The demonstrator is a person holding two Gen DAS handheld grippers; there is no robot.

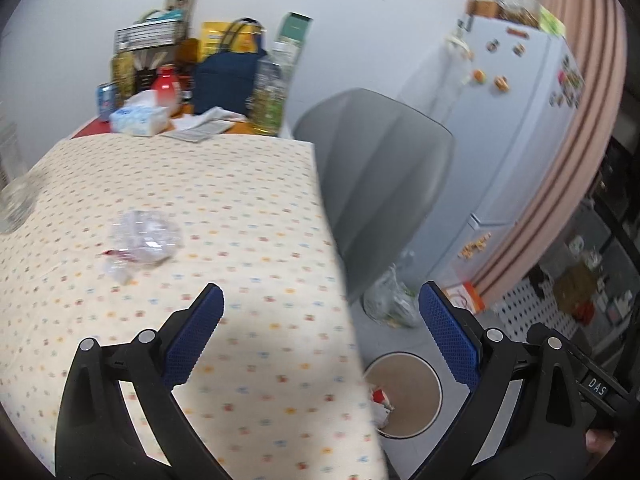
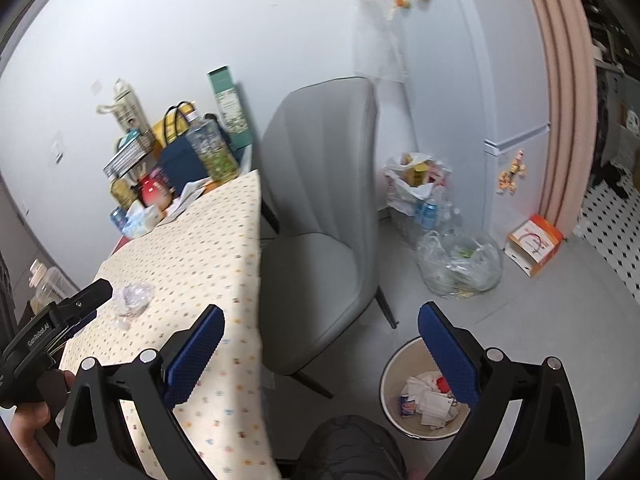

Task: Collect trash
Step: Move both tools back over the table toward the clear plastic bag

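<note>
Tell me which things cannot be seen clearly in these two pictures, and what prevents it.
- Crumpled clear plastic wrapper on the dotted tablecloth: blurred in the left wrist view, small in the right, so its print is unreadable.
- Round white trash bin on the floor: the right gripper finger covers part of its contents; the table edge cuts it in the left view.
- Clear glass jar: cut off by the left view's edge, blurred.

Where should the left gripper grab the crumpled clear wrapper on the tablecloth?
Probably the puffed-up middle of the crumpled clear wrapper, from above with jaws straddling it. It lies low and loose on the tablecloth, with nothing touching it; the left gripper is open.
</note>
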